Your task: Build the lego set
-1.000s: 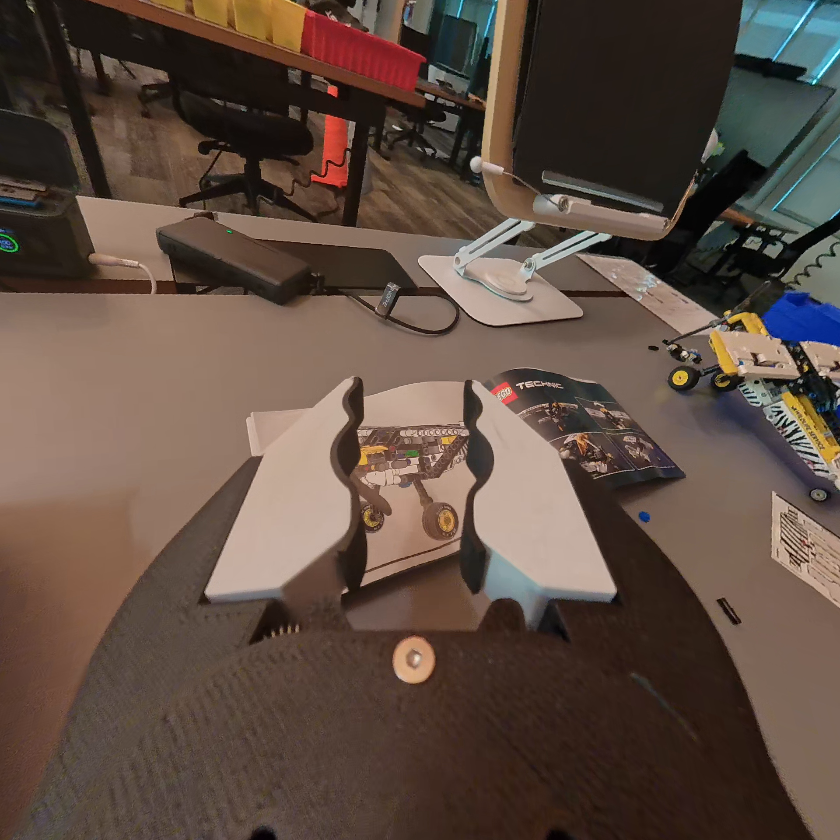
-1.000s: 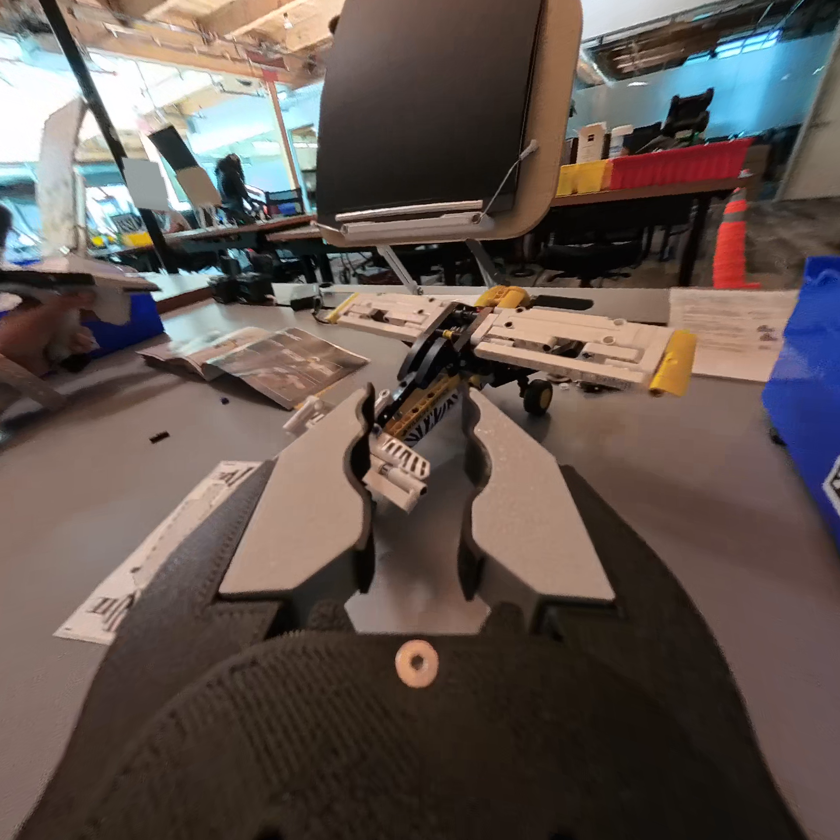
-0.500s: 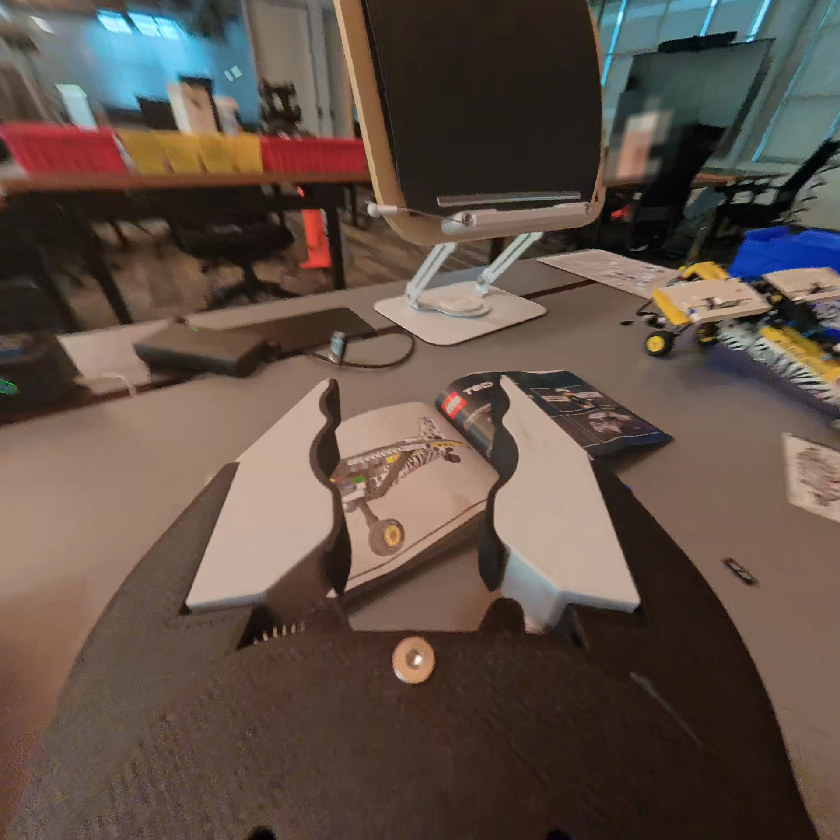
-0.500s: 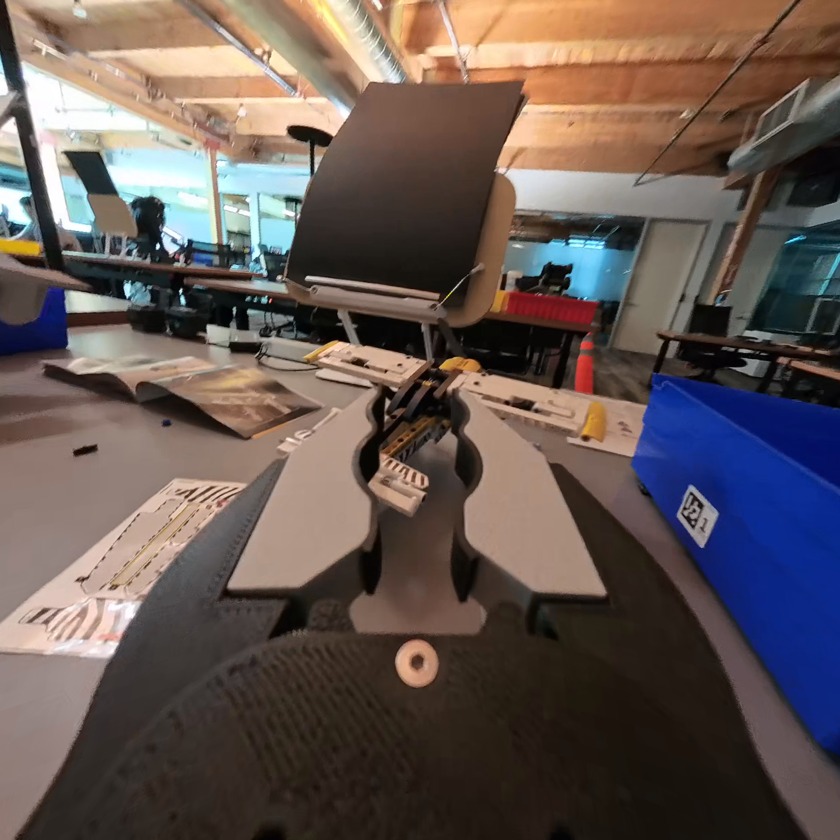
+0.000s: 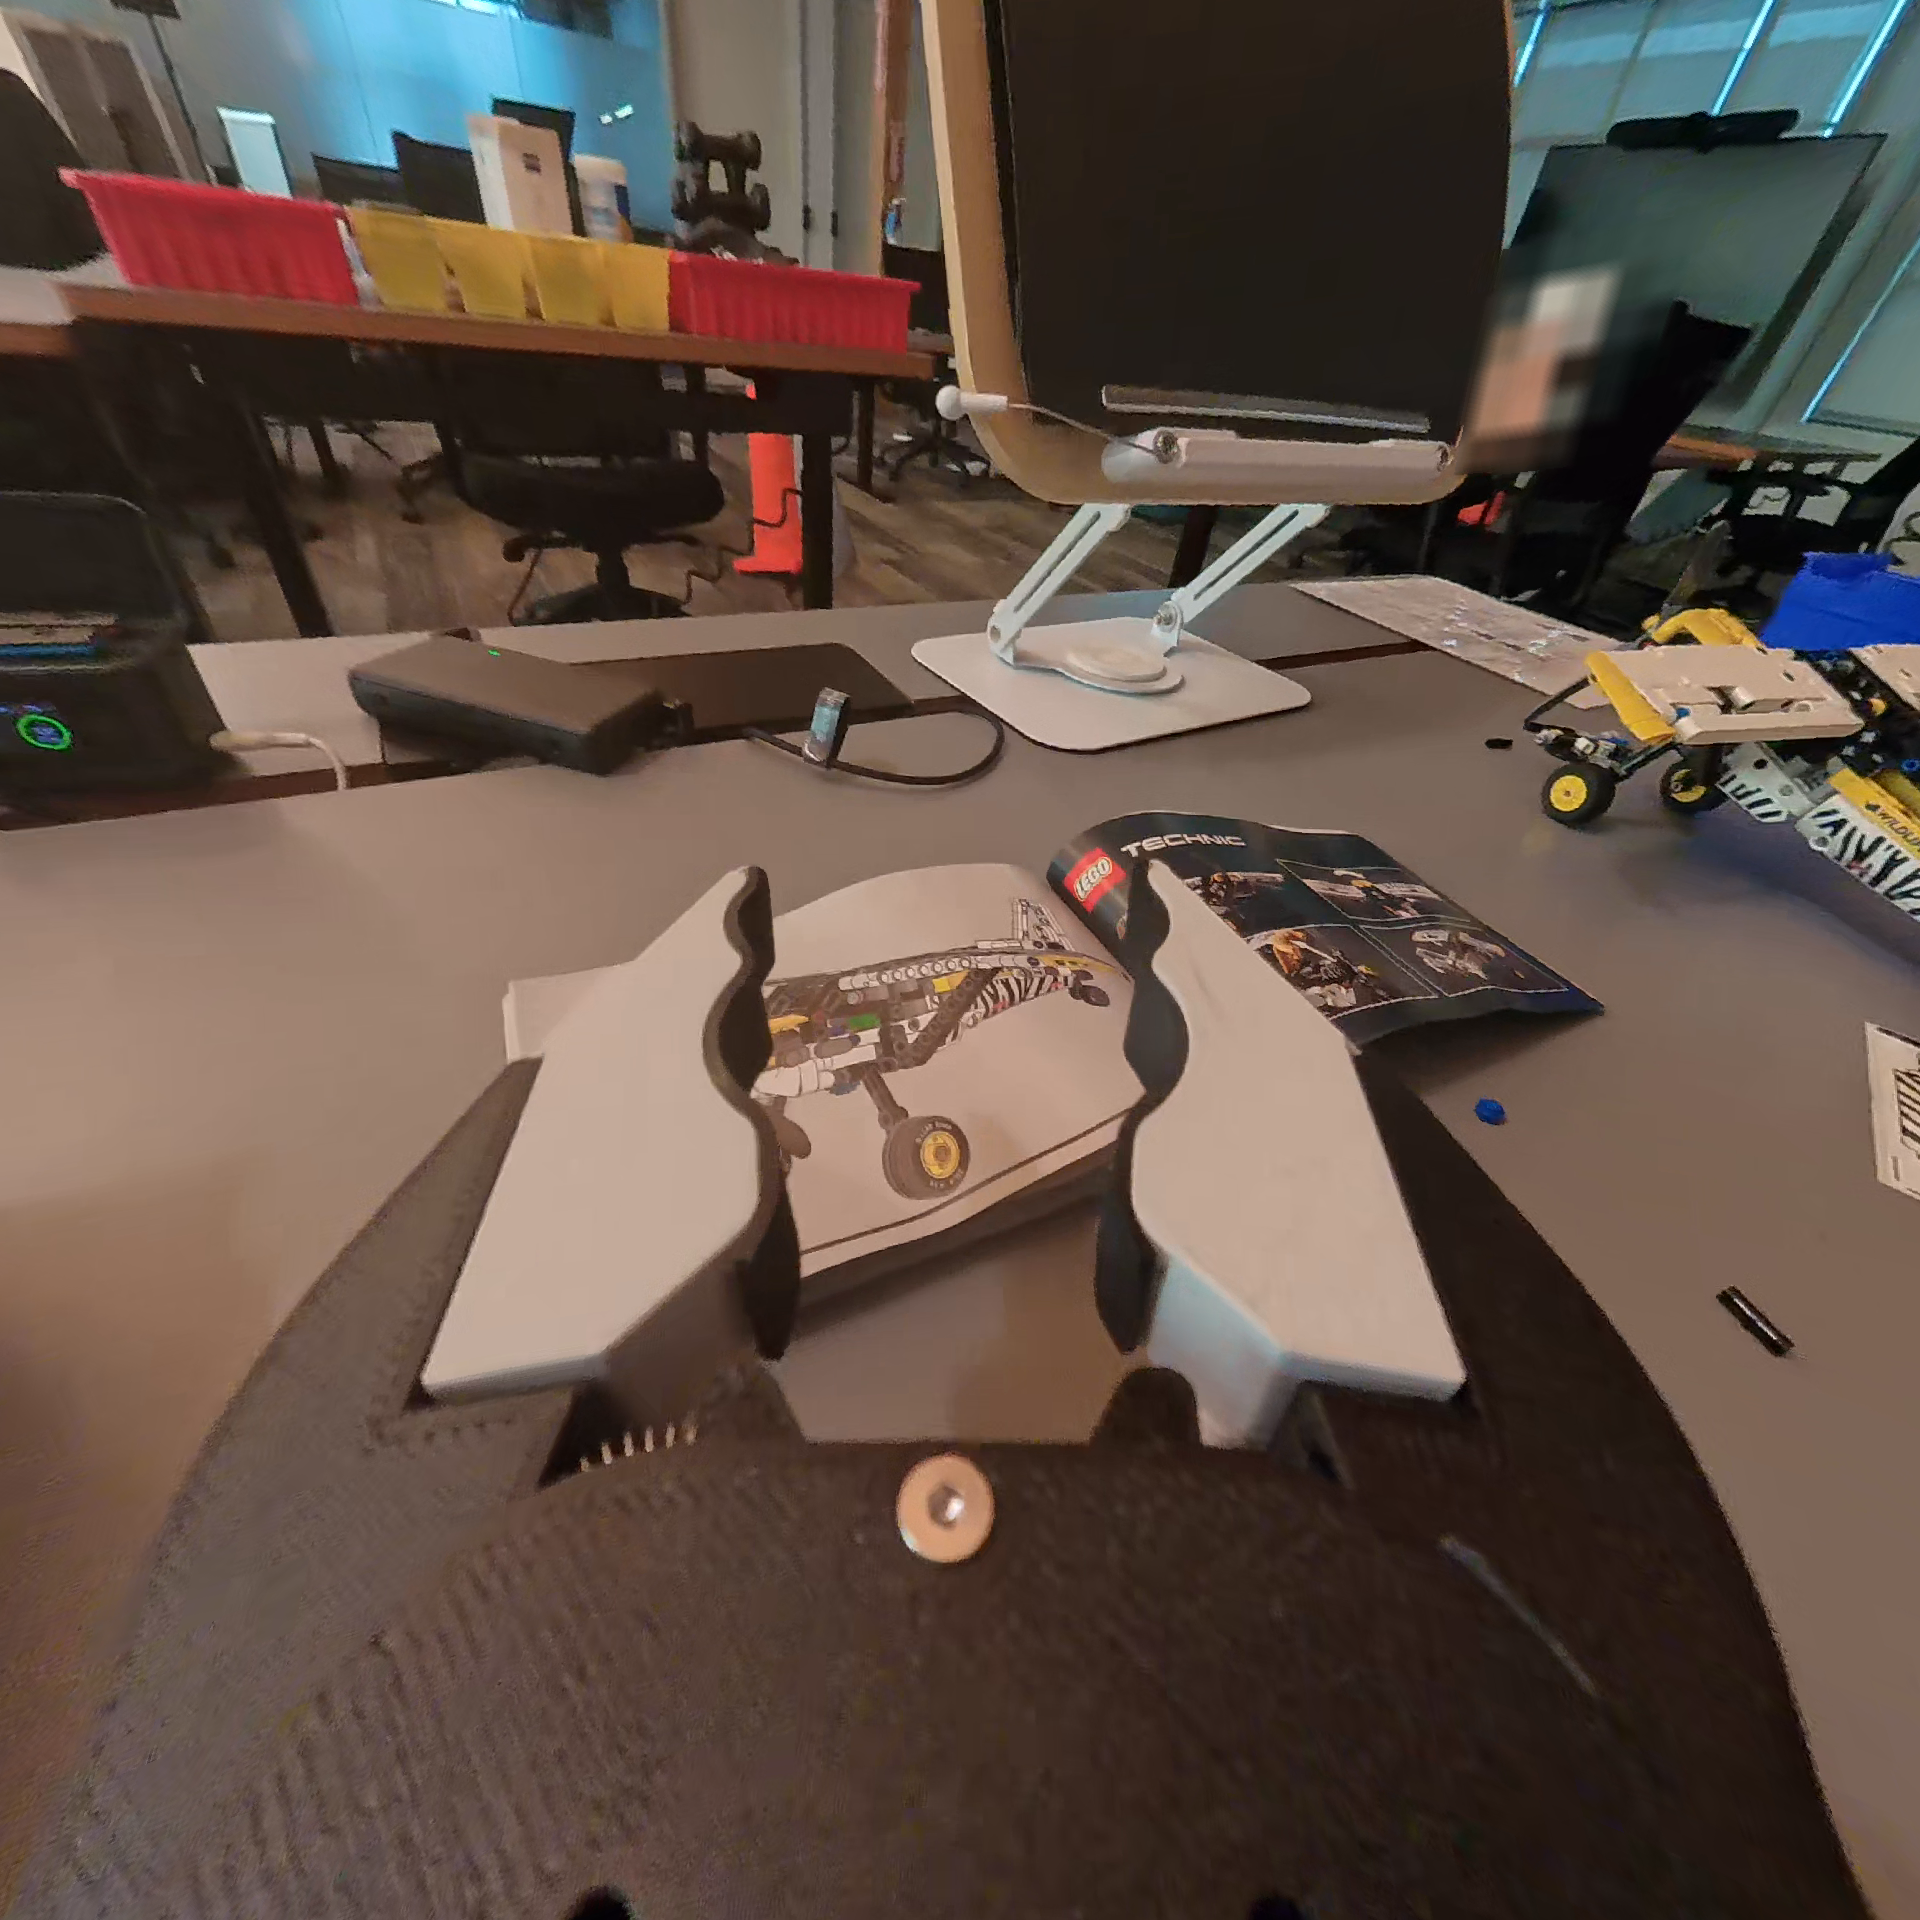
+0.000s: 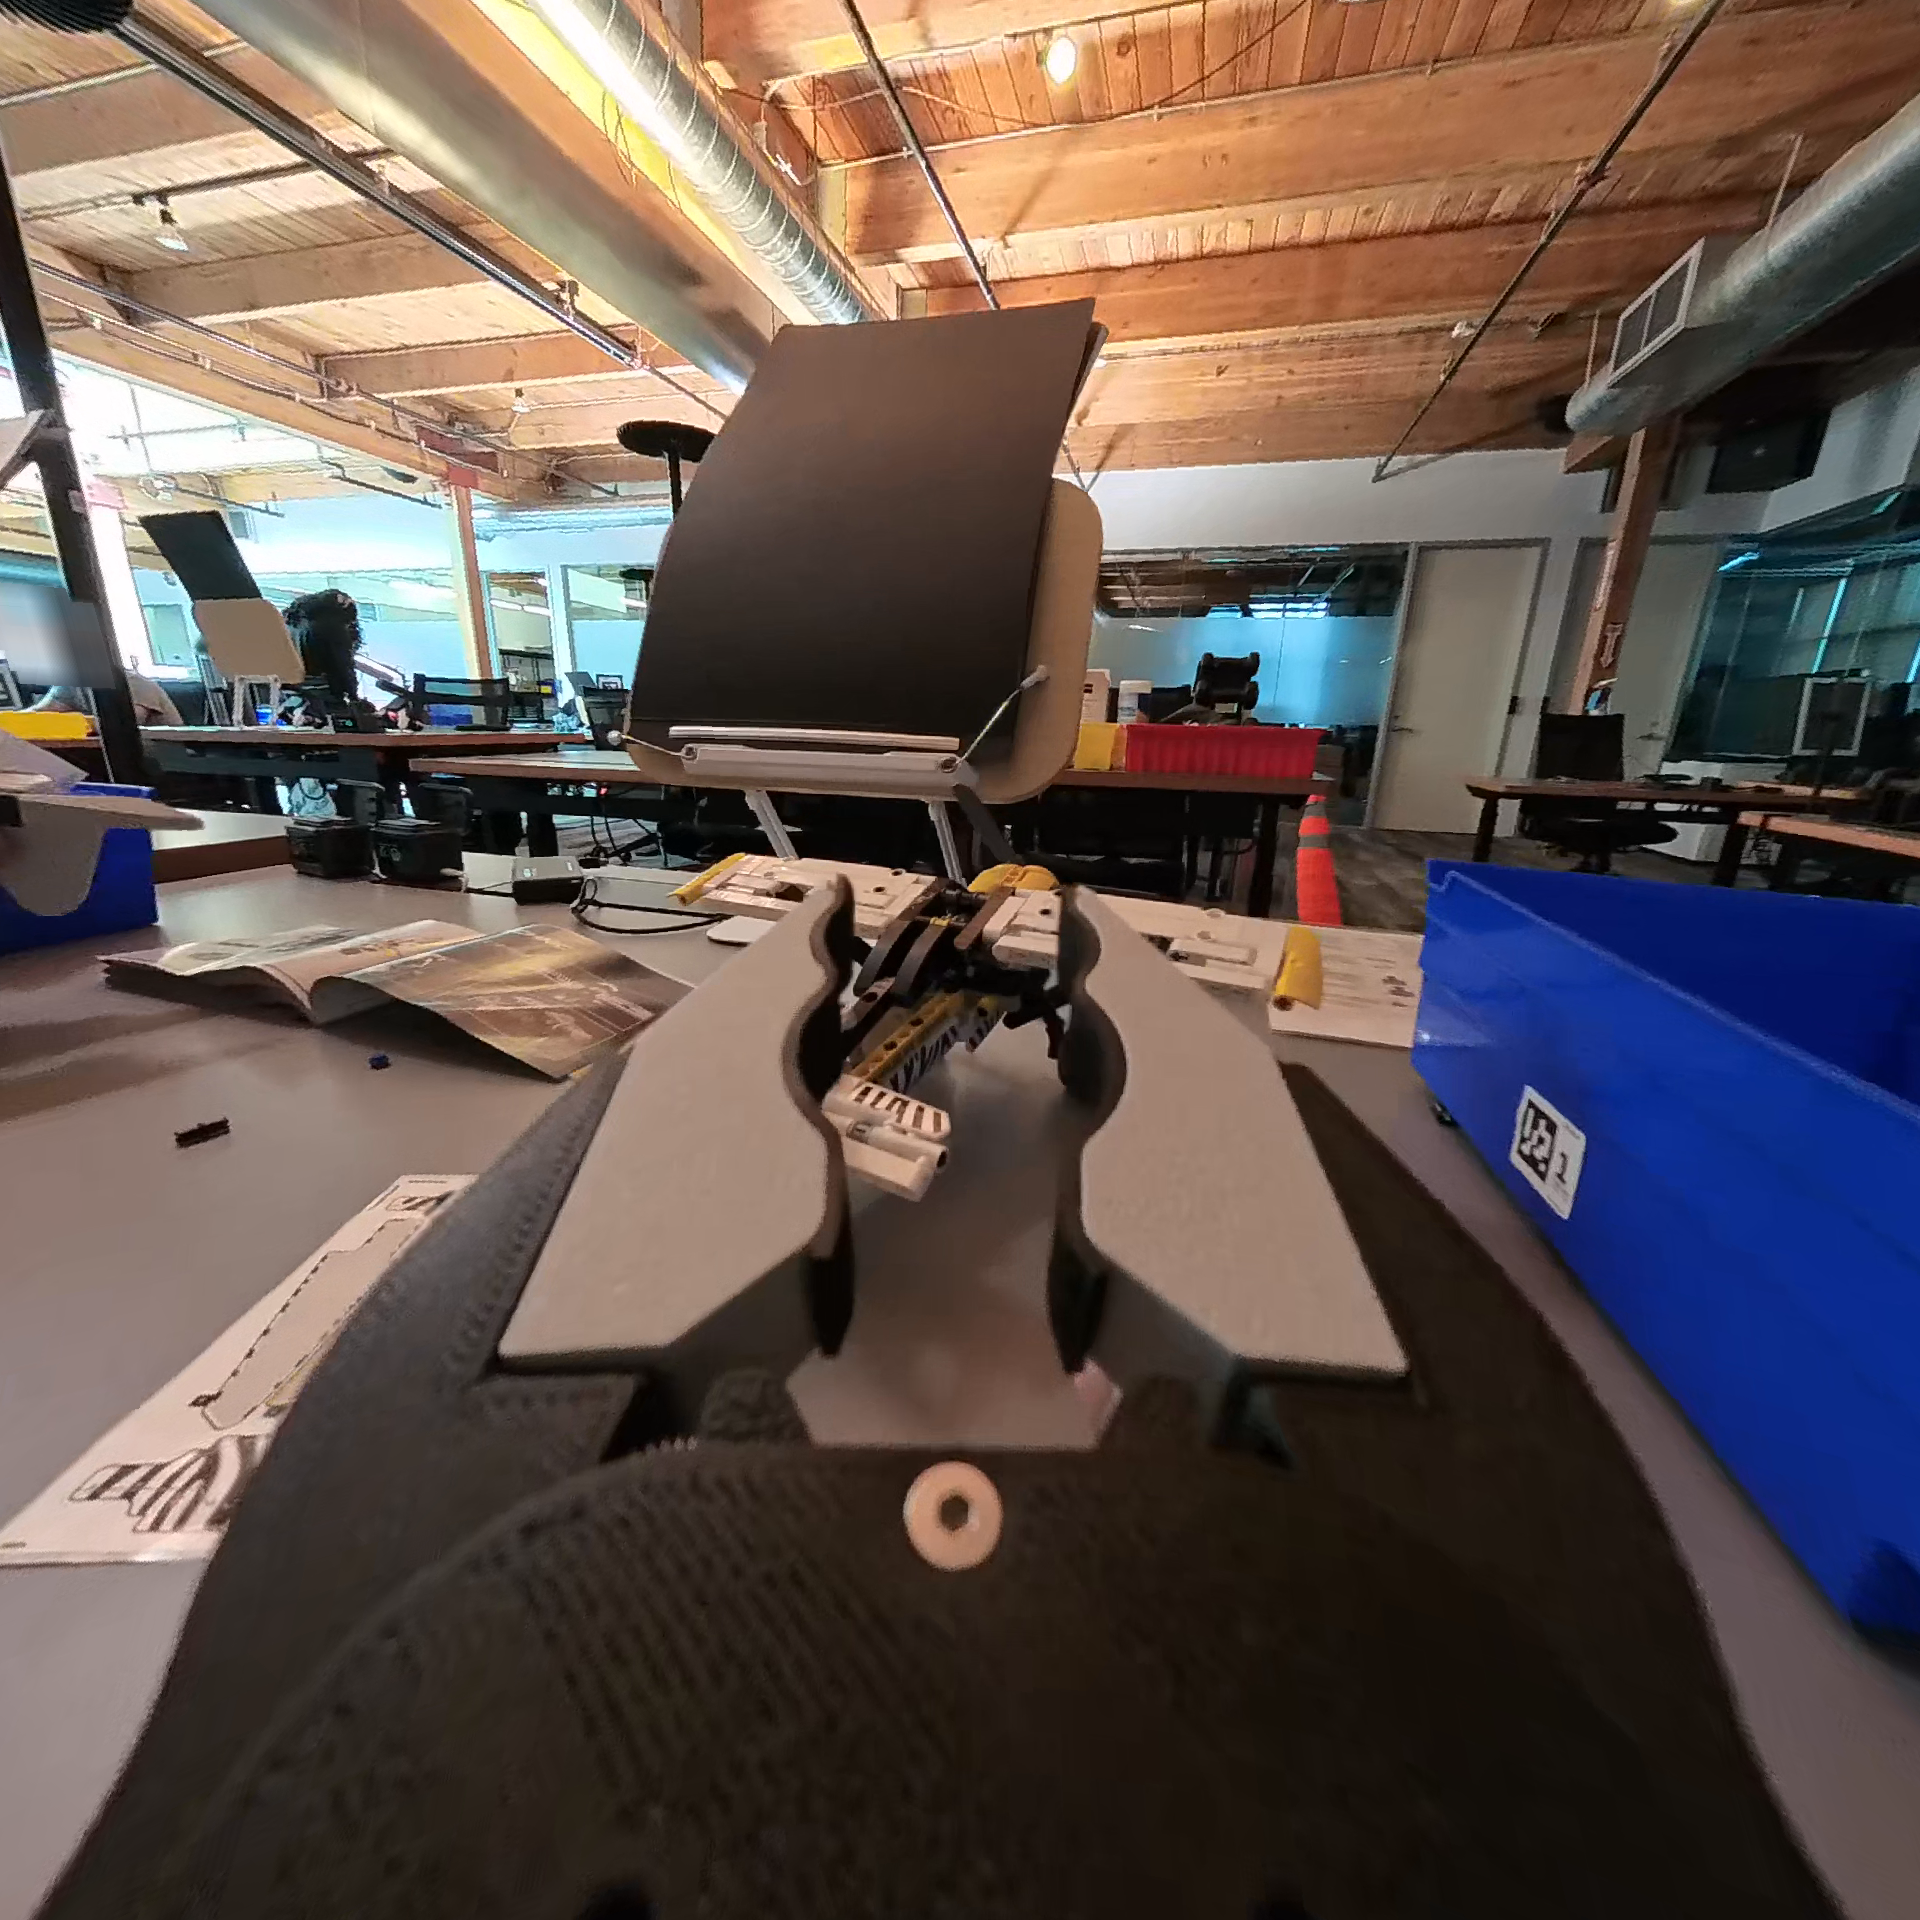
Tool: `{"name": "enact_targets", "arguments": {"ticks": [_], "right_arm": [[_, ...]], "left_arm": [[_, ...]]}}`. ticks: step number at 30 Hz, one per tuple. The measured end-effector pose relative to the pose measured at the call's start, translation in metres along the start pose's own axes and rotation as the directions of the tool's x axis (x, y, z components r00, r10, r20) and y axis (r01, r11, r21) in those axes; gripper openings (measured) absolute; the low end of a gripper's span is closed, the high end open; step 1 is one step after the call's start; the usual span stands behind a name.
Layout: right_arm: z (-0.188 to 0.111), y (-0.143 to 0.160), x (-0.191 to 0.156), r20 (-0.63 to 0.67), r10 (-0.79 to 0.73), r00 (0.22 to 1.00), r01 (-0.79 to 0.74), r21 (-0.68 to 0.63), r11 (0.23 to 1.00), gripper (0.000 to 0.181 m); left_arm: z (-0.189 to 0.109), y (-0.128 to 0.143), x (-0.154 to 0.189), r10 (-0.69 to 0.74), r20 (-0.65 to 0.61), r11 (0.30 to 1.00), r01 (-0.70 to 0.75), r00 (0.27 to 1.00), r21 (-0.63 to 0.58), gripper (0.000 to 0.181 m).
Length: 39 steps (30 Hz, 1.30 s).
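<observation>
Low, left claw (image 5: 945, 935) spread over booklet (image 5: 935, 1049), right claw (image 6: 951, 935) apparently spread flanking plane model (image 6: 935, 997).

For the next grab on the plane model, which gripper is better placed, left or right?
Right, probably. The right gripper is open with the lego plane between its fingers. The left gripper is open over the instruction booklet, with the plane far off to its right.

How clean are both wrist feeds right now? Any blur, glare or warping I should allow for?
Left wrist view: table sharp, instruction booklet readable as a drawing, tablet stand bowed by the wide lens, left tool slightly soft. Right wrist view: bright windows wash out the far left, lego plane sharp, blue bin stretched at the edge.
</observation>
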State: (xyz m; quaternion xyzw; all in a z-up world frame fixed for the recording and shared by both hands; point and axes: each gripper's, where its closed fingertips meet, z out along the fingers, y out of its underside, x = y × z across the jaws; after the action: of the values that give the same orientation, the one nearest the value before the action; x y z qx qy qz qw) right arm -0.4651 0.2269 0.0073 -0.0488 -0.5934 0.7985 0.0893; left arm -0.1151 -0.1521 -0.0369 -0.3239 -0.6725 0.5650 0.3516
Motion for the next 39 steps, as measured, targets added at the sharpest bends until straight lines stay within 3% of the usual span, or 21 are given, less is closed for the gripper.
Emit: {"name": "enact_targets", "arguments": {"ticks": [6,8,12,15,17,19,23,31,35,39], "right_arm": [[0.021,0.035,-0.041,0.106,0.093,0.99,-0.063,-0.256,0.964,0.046],[0.034,0.041,-0.059,0.117,0.142,0.983,-0.104,-0.284,0.953,0.046],[0.053,0.067,-0.068,0.086,0.076,0.993,-0.034,-0.417,0.908,0.046],[0.058,0.09,-0.075,0.109,0.031,0.994,0.033,-0.541,0.841,0.036],[0.059,0.093,-0.069,0.074,0.017,0.997,0.027,-0.558,0.829,0.019],[0.057,0.089,-0.065,0.056,0.051,0.997,-0.013,-0.541,0.841,0.014],[0.037,0.083,-0.06,0.099,0.045,0.994,0.016,-0.542,0.84,0.012],[-0.046,0.073,-0.053,0.382,-0.128,0.915,0.316,-0.486,0.815,0.018],[-0.067,0.061,-0.028,0.335,-0.117,0.935,0.27,-0.455,0.848,0.013],[-0.074,0.06,-0.001,0.242,-0.164,0.956,0.271,-0.521,0.809,0.012]], "left_arm": [[0.007,0.005,0.01,0.042,-0.032,0.998,-0.044,0.999,-0.041,0.067],[0.009,0.007,0.012,0.056,-0.034,0.997,-0.058,0.998,-0.055,0.066],[0.009,0.009,0.015,0.066,-0.035,0.996,-0.068,0.997,-0.057,0.064],[0.005,0.007,0.019,0.065,-0.033,0.997,-0.066,0.997,-0.04,0.063],[0.001,0.006,0.021,0.071,-0.025,0.997,-0.071,0.997,-0.029,0.063],[-0.002,0.007,0.025,0.07,-0.02,0.997,-0.071,0.997,-0.026,0.063],[-0.005,0.008,0.035,0.072,-0.038,0.997,-0.073,0.997,-0.026,0.063],[-0.007,0.008,0.037,0.053,-0.049,0.998,-0.055,0.997,-0.021,0.059],[-0.007,0.007,0.036,0.032,-0.057,0.999,-0.033,0.998,-0.015,0.059],[-0.004,0.008,0.038,0.022,-0.07,0.999,-0.024,0.997,-0.026,0.058]]}}
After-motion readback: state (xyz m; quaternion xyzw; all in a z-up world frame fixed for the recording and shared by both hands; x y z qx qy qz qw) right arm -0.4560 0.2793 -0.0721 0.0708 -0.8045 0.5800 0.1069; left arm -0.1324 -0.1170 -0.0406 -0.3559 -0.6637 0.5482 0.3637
